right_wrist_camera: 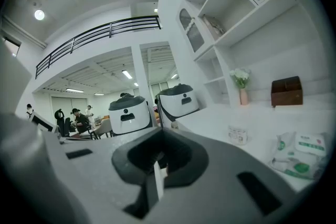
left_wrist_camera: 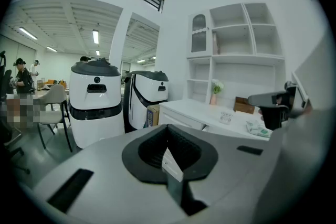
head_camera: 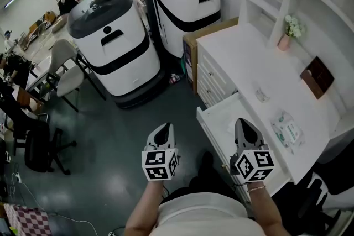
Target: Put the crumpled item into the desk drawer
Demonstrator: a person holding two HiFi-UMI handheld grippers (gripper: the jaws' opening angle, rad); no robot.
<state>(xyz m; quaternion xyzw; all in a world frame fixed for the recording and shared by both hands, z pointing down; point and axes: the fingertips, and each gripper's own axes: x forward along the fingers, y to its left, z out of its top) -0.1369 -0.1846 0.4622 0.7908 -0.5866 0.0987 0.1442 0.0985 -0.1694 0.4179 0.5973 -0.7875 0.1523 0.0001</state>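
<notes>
The open desk drawer [head_camera: 218,119] lies clear from above. On the desktop [head_camera: 243,58] beyond it, a wipes packet [head_camera: 286,131], brown box [head_camera: 317,77] and flower vase [head_camera: 285,41] take room; two white machines [head_camera: 113,44] block the floor at left.

The desk [head_camera: 238,50] is finished in smooth, matt white; the 2 machines [head_camera: 113,44] are cased in glossy white plastic with dark tops; the packet [head_camera: 286,131] is seen as crinkled, shiny plastic film; the box [head_camera: 317,77] looks like brown wood; the floor [head_camera: 110,135] is smooth, dark grey.
</notes>
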